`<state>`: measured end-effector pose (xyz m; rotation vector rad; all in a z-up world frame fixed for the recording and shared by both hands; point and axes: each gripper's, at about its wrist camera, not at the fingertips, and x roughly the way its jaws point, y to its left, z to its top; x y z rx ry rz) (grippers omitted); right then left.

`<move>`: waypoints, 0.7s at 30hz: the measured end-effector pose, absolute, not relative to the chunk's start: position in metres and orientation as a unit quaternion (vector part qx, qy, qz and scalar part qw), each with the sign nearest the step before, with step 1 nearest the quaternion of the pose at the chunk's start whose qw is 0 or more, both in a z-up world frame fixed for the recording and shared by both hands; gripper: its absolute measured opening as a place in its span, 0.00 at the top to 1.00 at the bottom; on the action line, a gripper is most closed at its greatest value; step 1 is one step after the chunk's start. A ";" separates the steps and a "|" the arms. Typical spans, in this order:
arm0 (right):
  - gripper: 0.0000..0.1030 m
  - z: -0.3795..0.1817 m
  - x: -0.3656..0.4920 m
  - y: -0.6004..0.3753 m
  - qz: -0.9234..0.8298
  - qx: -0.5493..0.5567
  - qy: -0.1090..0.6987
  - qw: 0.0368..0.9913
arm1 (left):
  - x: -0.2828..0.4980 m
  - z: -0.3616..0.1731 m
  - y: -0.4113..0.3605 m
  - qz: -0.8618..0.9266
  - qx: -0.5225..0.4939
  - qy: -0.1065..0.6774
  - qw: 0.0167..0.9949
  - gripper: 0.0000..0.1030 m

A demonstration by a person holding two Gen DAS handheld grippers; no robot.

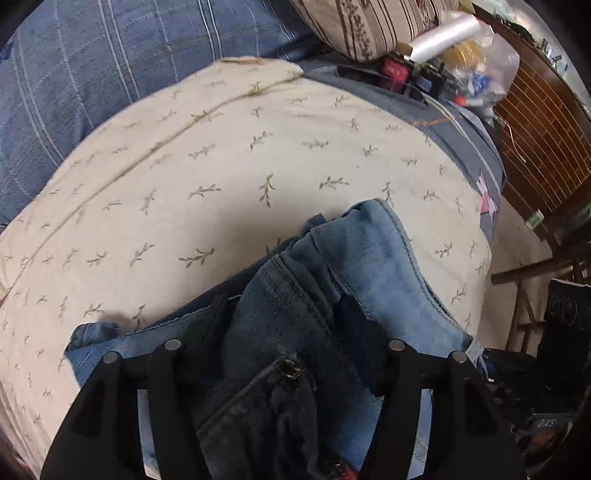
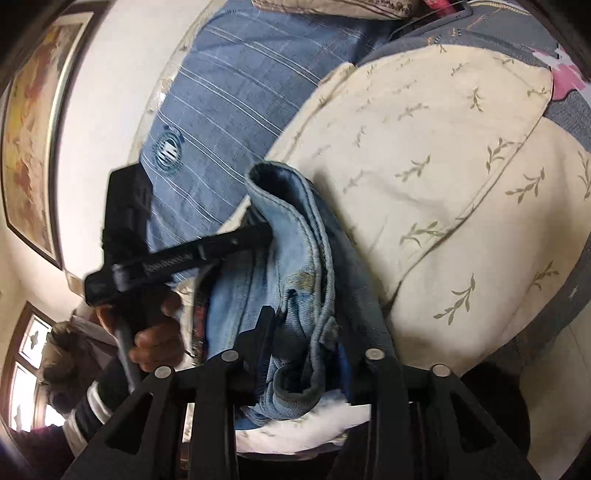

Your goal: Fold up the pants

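Note:
The pants are blue jeans [image 1: 295, 306], bunched at the near edge of a cream leaf-print sheet [image 1: 221, 177]. In the left wrist view my left gripper [image 1: 286, 310] has denim with the zipper filling the space between its fingers; it looks shut on the jeans. In the right wrist view the jeans [image 2: 295, 266] hang in folds, and my right gripper [image 2: 306, 332] is shut on a thick denim seam. The left gripper [image 2: 255, 232] shows there too, its tip pressed into the denim at the left, held by a hand.
A blue striped bedcover [image 1: 92, 74] lies beyond the sheet. A striped pillow [image 1: 362, 26], a plastic bag [image 1: 476, 62] and small clutter sit at the far corner. A wooden cane panel [image 1: 543, 140] stands to the right. A framed picture [image 2: 33, 140] hangs on the wall.

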<state>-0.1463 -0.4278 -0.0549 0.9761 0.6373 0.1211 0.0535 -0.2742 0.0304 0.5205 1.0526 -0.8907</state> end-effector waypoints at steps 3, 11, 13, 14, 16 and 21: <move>0.59 -0.047 -0.147 -0.430 0.058 0.440 0.309 0.841 | 0.036 0.046 -0.270 -0.387 0.262 0.456 0.757 0.39; 0.54 -0.011 -0.135 -0.440 0.032 0.410 0.302 0.860 | 0.029 0.059 -0.246 -0.342 0.261 0.436 0.791 0.38; 0.49 -0.002 -0.123 -0.438 0.032 0.389 0.306 0.868 | 0.031 0.060 -0.235 -0.334 0.250 0.439 0.796 0.38; 0.47 0.000 -0.120 -0.437 0.030 0.381 0.309 0.871 | 0.033 0.060 -0.229 -0.331 0.241 0.444 0.797 0.38; 0.46 0.006 -0.106 -0.438 0.030 0.366 0.315 0.875 | 0.035 0.062 -0.221 -0.329 0.229 0.448 0.799 0.37; 0.42 0.013 -0.067 -0.439 0.021 0.356 0.328 0.875 | 0.040 0.071 -0.200 -0.325 0.204 0.454 0.805 0.32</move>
